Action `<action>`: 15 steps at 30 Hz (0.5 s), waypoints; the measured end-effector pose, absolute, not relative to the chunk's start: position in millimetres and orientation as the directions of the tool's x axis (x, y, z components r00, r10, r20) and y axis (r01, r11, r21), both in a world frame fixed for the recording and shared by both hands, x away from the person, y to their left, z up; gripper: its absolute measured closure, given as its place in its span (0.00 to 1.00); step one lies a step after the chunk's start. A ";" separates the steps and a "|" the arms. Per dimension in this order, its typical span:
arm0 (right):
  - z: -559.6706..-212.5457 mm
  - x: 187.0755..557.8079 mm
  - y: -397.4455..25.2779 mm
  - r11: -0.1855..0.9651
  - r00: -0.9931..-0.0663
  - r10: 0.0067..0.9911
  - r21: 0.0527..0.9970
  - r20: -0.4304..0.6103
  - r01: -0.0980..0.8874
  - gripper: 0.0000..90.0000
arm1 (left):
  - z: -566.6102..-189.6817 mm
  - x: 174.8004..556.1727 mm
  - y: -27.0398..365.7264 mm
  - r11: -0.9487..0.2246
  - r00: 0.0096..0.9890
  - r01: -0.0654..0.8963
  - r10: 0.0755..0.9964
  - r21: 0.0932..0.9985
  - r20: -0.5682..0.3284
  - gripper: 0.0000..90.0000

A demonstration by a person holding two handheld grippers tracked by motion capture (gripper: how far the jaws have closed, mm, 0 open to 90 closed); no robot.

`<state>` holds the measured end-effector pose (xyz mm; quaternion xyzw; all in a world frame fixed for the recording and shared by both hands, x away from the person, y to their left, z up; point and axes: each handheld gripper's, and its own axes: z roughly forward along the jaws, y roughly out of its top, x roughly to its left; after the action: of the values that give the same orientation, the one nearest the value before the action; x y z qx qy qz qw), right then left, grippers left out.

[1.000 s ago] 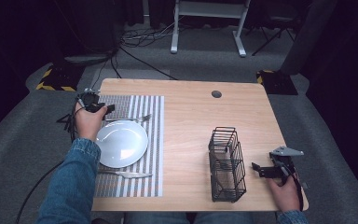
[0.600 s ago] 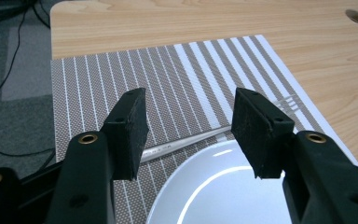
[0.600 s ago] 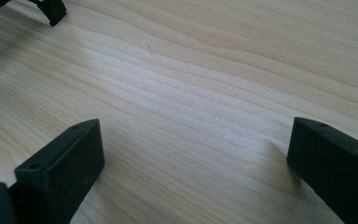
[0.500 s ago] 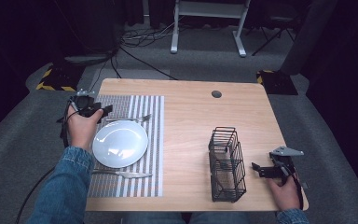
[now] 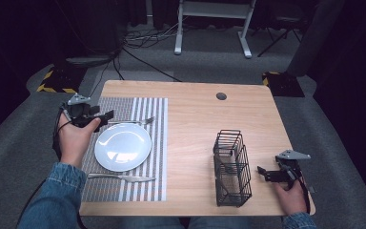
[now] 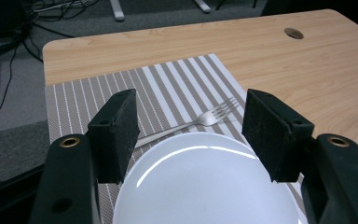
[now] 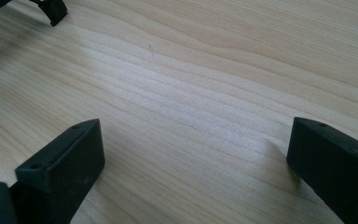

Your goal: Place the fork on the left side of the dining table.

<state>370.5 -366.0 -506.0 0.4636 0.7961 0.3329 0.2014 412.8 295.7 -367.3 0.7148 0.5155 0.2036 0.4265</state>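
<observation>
A white plate (image 5: 123, 146) lies on a grey striped placemat (image 5: 148, 114) at the table's left. A fork (image 5: 132, 122) rests just beyond the plate and a knife (image 5: 120, 178) on its near side. My left gripper (image 5: 106, 116) hovers over the plate's far left rim, open and holding nothing. In the left gripper view the plate (image 6: 205, 184) and the fork (image 6: 200, 121) show between my open jaws (image 6: 191, 135). My right gripper (image 5: 263, 173) rests low at the table's near right, open over bare wood (image 7: 191, 107), just right of a black wire basket (image 5: 232, 167).
The wooden table (image 5: 195, 109) has a round cable hole (image 5: 221, 96) at the far right. Beyond the table lie cables and a white stand's legs (image 5: 212, 28) on the grey floor. Bare wood lies between the placemat and the basket.
My left gripper has drawn back leftward from the plate's far rim towards the placemat's left edge. The right gripper has stayed put.
</observation>
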 end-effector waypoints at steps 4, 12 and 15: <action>-506.0 370.6 -366.0 0.348 -0.489 0.872 0.717 -0.012 0.604 0.04 | -363.8 397.8 294.4 -0.112 0.400 0.552 0.905 0.826 -0.145 0.39; -506.0 370.6 -366.0 0.349 -0.489 0.872 0.717 -0.012 0.604 0.04 | -357.6 366.3 294.6 -0.142 0.464 0.518 0.875 0.844 -0.137 0.34; -506.0 370.6 -366.0 0.349 -0.489 0.872 0.716 -0.012 0.604 0.04 | -358.5 355.8 294.2 -0.164 0.488 0.514 0.863 0.842 -0.130 0.33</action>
<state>370.6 -366.0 -506.0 0.4636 0.7962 0.3328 0.2012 355.8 294.2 -358.5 0.7375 0.4666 0.1950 0.4475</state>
